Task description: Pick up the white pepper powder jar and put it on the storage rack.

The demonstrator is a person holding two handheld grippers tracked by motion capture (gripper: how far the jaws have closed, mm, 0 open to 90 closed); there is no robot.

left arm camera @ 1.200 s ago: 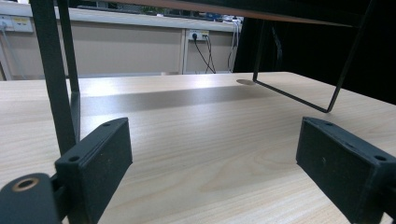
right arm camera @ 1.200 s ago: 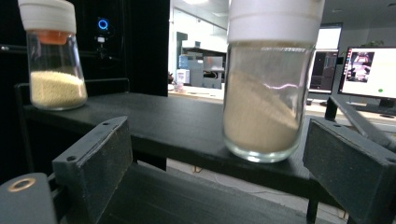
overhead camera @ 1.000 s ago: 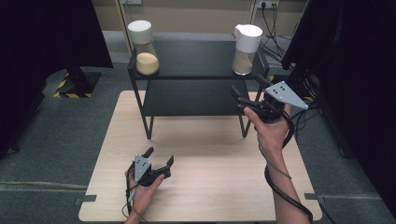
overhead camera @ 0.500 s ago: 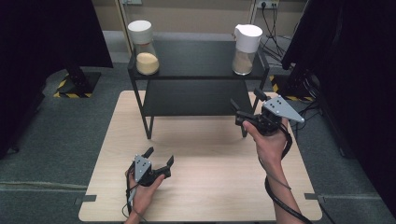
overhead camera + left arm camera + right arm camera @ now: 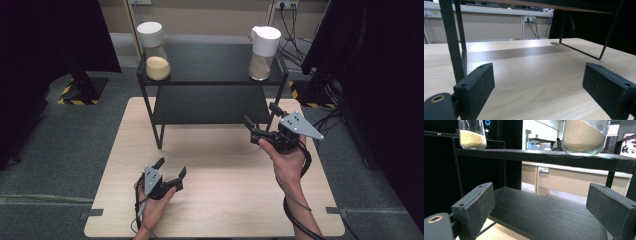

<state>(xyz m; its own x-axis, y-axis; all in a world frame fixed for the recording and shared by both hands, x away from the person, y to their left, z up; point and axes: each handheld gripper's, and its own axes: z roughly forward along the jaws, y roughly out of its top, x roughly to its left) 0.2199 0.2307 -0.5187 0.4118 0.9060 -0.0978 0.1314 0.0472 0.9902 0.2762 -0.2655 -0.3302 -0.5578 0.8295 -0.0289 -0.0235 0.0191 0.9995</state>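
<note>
My right tongs stand wide open with nothing between the jaws, held above the right side of the tabletop just in front of the black shelf rack; in the right gripper view the jaws frame the lower shelf, with the upper shelf edge above them. My left tongs rest low over the near left of the tabletop, also wide open and empty, well apart from the rack. The nearest thing to my right tongs is the right jar, on the right end of the top shelf, clear-walled with a white lid and pale tan powder filling its lower half. At the left end stands the left jar, holding yellow grains. I judge the right jar to be glass: rigid, smooth, slippery, fairly heavy with its fill, and breakable if dropped. I would grip it across the body below the lid, squarely and firmly, keeping it upright.
</note>
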